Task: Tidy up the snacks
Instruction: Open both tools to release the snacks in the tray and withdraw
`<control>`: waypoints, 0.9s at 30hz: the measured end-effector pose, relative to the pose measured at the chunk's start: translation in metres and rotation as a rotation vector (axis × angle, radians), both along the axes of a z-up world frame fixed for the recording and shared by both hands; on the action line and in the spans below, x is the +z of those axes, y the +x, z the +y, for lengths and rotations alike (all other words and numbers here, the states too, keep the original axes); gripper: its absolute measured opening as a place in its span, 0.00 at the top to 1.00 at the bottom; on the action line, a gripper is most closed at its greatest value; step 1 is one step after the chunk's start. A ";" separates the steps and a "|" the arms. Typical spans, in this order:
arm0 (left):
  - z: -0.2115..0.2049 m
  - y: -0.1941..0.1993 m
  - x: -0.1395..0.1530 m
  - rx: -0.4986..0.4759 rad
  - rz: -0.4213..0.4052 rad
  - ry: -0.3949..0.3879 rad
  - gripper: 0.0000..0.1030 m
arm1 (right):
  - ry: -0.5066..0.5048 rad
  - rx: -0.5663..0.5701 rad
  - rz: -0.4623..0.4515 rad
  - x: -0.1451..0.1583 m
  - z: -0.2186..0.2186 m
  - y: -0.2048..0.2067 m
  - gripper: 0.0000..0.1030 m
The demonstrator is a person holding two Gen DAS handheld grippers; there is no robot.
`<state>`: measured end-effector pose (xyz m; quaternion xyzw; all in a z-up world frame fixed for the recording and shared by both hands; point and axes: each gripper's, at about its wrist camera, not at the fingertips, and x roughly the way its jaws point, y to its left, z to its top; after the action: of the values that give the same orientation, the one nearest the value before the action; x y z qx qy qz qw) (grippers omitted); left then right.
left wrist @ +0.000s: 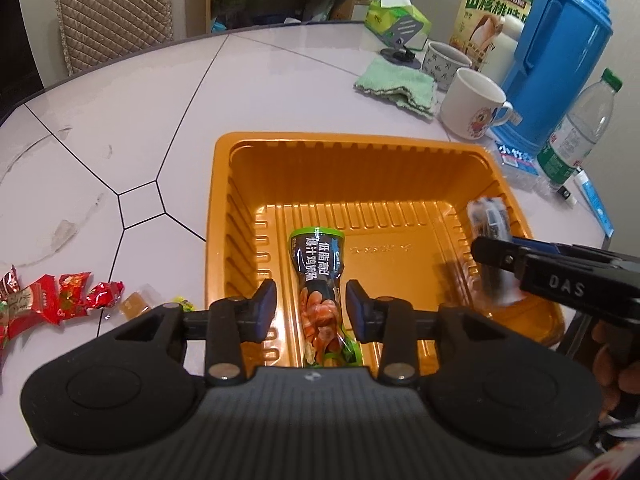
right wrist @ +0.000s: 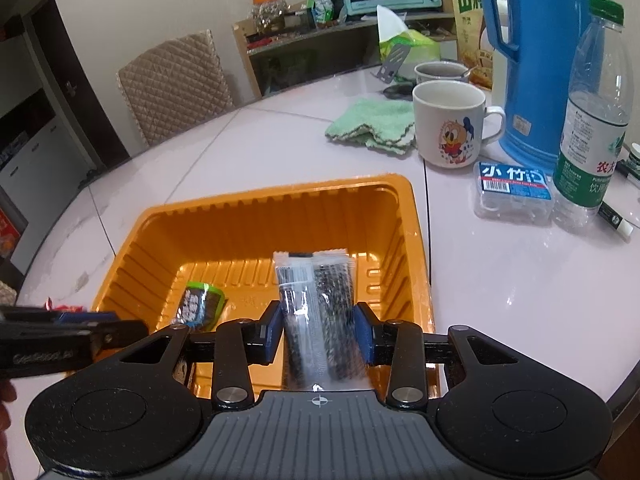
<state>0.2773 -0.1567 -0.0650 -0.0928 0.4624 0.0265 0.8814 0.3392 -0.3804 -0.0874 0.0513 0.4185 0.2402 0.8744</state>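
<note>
An orange plastic tray [left wrist: 344,138] sits on the white table. In it lies a green-and-black sausage packet [left wrist: 320,272], its far end toward the tray's middle. My left gripper [left wrist: 311,304] stands open around that packet, with a clear gap at the left pad. The same packet [right wrist: 200,304] shows at the tray's [right wrist: 260,196] left side in the right wrist view. My right gripper [right wrist: 319,332] is shut on a black-and-white striped snack packet [right wrist: 316,292], held upright over the tray's right part. From the left wrist view this packet [left wrist: 490,220] sticks up from the right gripper [left wrist: 480,248].
Red-wrapped candies [left wrist: 60,300] lie on the table left of the tray. Beyond the tray's right are a cartoon mug [right wrist: 452,128], a green cloth [right wrist: 372,124], a blue thermos [right wrist: 548,60], a water bottle [right wrist: 592,120] and a small clear box [right wrist: 512,192]. A quilted chair [right wrist: 176,84] stands behind the table.
</note>
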 end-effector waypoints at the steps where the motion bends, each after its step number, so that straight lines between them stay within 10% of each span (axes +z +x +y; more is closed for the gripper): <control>1: 0.000 -0.003 0.002 0.001 -0.005 -0.001 0.63 | 0.008 -0.001 0.001 0.000 0.000 0.000 0.61; 5: 0.002 -0.016 0.009 0.002 -0.022 -0.005 0.57 | 0.038 -0.014 -0.011 0.004 -0.003 0.000 0.43; 27: 0.033 -0.127 0.059 0.065 -0.154 0.020 0.42 | 0.121 -0.024 -0.050 0.042 -0.025 -0.090 0.37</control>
<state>0.1507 -0.1238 -0.0056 -0.1007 0.3898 0.0527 0.9139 0.2495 -0.4051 -0.0457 0.1034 0.3806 0.2557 0.8826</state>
